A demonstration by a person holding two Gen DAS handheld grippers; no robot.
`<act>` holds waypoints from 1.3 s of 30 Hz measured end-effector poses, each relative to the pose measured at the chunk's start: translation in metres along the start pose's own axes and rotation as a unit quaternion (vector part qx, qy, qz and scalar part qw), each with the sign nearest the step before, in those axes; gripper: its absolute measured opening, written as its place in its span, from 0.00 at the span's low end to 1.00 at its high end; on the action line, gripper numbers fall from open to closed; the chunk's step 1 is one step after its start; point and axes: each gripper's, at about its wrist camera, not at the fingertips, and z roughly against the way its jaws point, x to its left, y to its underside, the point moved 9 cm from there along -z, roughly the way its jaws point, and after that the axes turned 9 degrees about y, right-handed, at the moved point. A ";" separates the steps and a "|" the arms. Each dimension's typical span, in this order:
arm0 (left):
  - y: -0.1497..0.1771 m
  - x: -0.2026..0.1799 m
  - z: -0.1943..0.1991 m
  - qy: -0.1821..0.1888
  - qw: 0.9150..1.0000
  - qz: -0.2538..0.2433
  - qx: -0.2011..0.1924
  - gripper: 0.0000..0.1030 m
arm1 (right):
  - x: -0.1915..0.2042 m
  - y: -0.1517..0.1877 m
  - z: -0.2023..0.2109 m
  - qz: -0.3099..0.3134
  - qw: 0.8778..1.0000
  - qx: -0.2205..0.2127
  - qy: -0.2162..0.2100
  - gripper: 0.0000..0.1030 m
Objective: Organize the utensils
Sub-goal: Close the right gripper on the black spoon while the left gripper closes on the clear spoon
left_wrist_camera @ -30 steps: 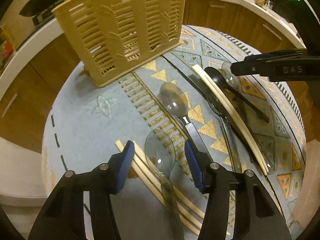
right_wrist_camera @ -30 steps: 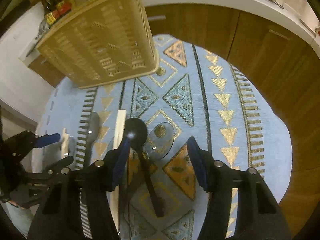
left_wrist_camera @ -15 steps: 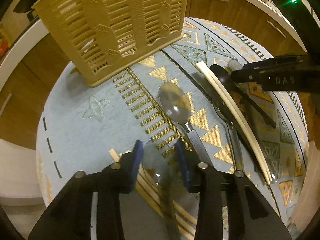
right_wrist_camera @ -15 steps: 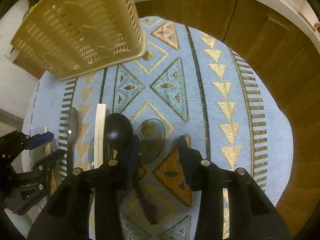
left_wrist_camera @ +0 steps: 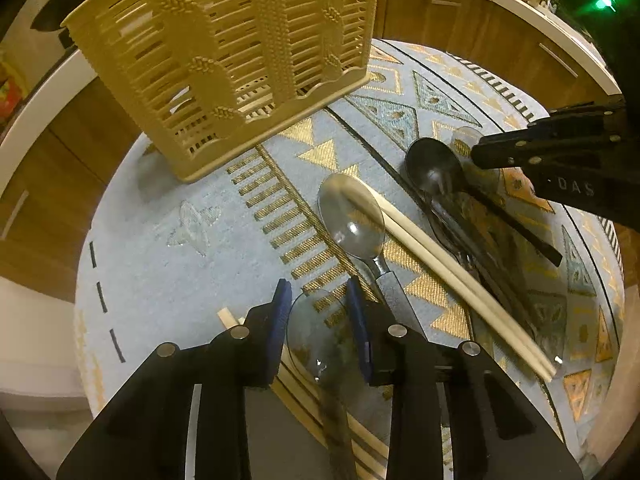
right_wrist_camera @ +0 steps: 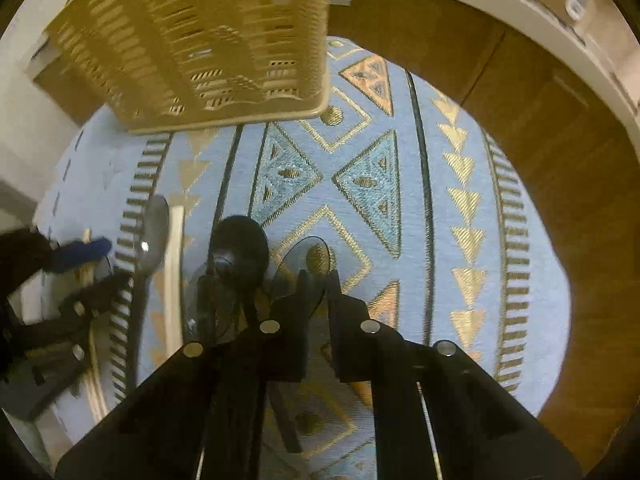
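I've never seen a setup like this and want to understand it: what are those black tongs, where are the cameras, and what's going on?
No robot here: a person holds a tool with two jaws in each hand, and a wide-angle camera on each tool looks along them. One picture comes from the left gripper, the other from the right gripper. On the patterned cloth stands a slotted yellow basket, with loose cutlery nearby: a metal spoon, a black spoon and pale chopsticks. Both sets of jaws have just been closing: the left on a clear spoon, the right, it seems, on a second clear spoon.
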 end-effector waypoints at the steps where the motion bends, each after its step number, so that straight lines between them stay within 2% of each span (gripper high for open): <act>1: 0.000 0.001 0.000 0.004 1.000 0.005 -0.001 0.25 | 0.000 0.000 0.001 0.008 1.000 0.000 0.005 0.06; 7: 0.005 0.012 0.008 0.040 0.998 0.040 -0.010 0.18 | -0.030 0.005 -0.002 0.019 1.000 -0.002 0.023 0.06; 10: 0.006 0.013 0.007 0.047 0.998 0.049 -0.003 0.00 | -0.037 0.000 0.001 -0.008 1.000 0.002 -0.021 0.07; 11: 0.007 0.014 0.006 0.051 0.997 0.053 -0.001 0.00 | -0.038 -0.001 0.001 -0.022 0.999 0.006 -0.031 0.08; 13: 0.007 0.016 0.007 0.058 0.997 0.056 -0.003 0.00 | -0.041 -0.003 0.002 -0.048 0.997 0.009 -0.055 0.16; 15: 0.010 0.019 0.010 0.066 0.996 0.062 -0.003 0.01 | -0.042 -0.002 0.002 -0.066 0.996 0.013 -0.063 0.48; 16: 0.010 0.021 0.012 0.074 0.995 0.066 -0.003 0.02 | -0.041 -0.005 0.001 -0.069 0.995 0.010 -0.064 0.55; 18: 0.008 0.022 0.012 0.084 0.994 0.071 -0.007 0.14 | -0.036 -0.006 -0.001 -0.067 0.996 0.010 -0.055 0.55; 19: 0.009 0.024 0.015 0.084 0.994 0.072 -0.010 0.26 | -0.040 -0.005 -0.002 -0.068 0.996 0.013 -0.053 0.55; 20: 0.009 0.026 0.019 0.084 0.994 0.072 -0.013 0.32 | -0.043 0.000 -0.004 -0.072 0.996 0.017 -0.055 0.55; 22: 0.013 0.027 0.024 0.092 0.993 0.075 -0.014 0.33 | -0.038 0.001 -0.010 -0.082 0.994 0.030 -0.060 0.55; 25: 0.014 0.021 0.024 0.097 0.993 0.067 -0.009 0.33 | -0.042 0.000 -0.019 -0.085 0.995 0.027 -0.036 0.55; 27: 0.016 0.014 0.018 0.082 0.995 0.055 0.001 0.33 | -0.042 0.006 -0.018 -0.091 0.995 0.033 -0.038 0.51; 30: 0.020 0.007 0.009 0.042 0.998 0.034 0.017 0.33 | -0.043 0.008 -0.020 -0.096 0.994 0.035 -0.035 0.51; 35: 0.029 -0.008 0.008 0.025 0.999 0.018 0.033 0.36 | -0.043 0.009 -0.023 -0.107 0.993 0.047 -0.037 0.51; 39: 0.034 -0.013 0.010 0.005 0.999 0.011 0.038 0.36 | -0.041 0.010 -0.023 -0.100 0.994 0.052 -0.015 0.51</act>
